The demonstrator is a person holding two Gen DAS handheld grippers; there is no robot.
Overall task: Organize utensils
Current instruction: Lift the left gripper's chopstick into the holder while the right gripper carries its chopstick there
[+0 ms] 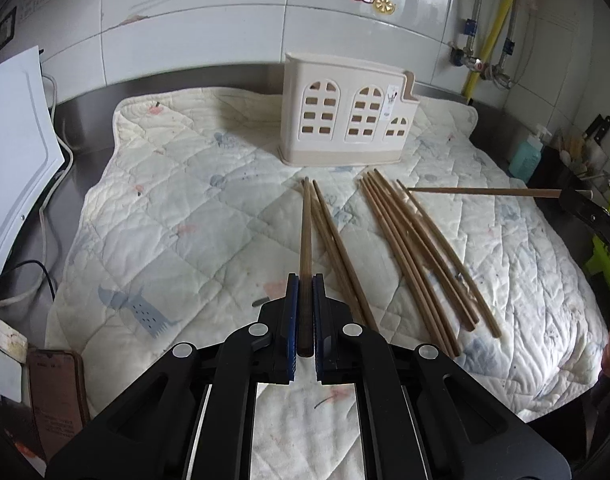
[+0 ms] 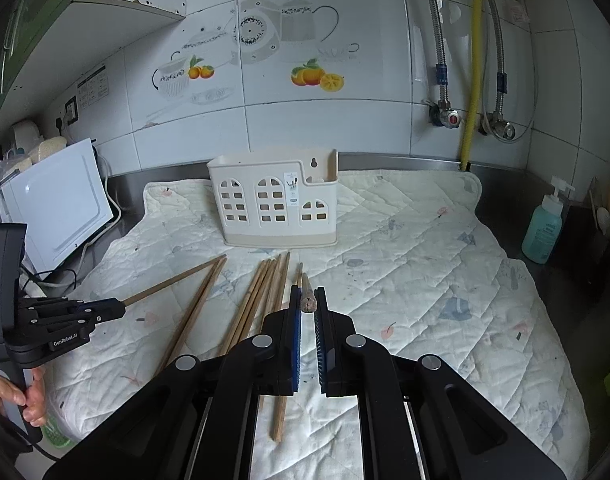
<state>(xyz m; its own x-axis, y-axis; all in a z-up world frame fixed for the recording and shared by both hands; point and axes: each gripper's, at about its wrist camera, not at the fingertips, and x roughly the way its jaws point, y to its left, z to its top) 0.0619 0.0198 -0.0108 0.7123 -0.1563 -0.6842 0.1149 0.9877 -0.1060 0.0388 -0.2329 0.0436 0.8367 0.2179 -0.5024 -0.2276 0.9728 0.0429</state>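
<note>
Chopsticks (image 1: 421, 256) lie loose on a quilted mat (image 1: 193, 200) spread over the steel tabletop (image 1: 85, 168), in two bunches: a pair near the middle and a larger fan to its right, all pointing roughly toward the far wall. At the far edge of the mat stands the cream utensil holder (image 1: 347, 112) with arched window cut-outs, upright and, as far as its openings show, with nothing in it.

The step in hand looks like the pick-up: each hand has one stick and neither has reached the holder. The left tool (image 1: 305, 280) is clenched on a darker chopstick (image 1: 305, 232), which runs straight out between its blue pads toward the holder; its far tip sits over the middle pair (whether it touches them I cannot tell). The right tool (image 2: 308, 294) is likewise closed to a narrow gap, gripping a chopstick (image 2: 307, 300) near its thick end, seen end-on from its own camera; from the left view that stick (image 1: 477, 191) juts out level, clear of the mat.

Next, I judge, each stick must be carried to the holder, tipped upright and lowered into an open top compartment before the grip is let go. The slender sticks could pivot in the pads on the way.
</note>
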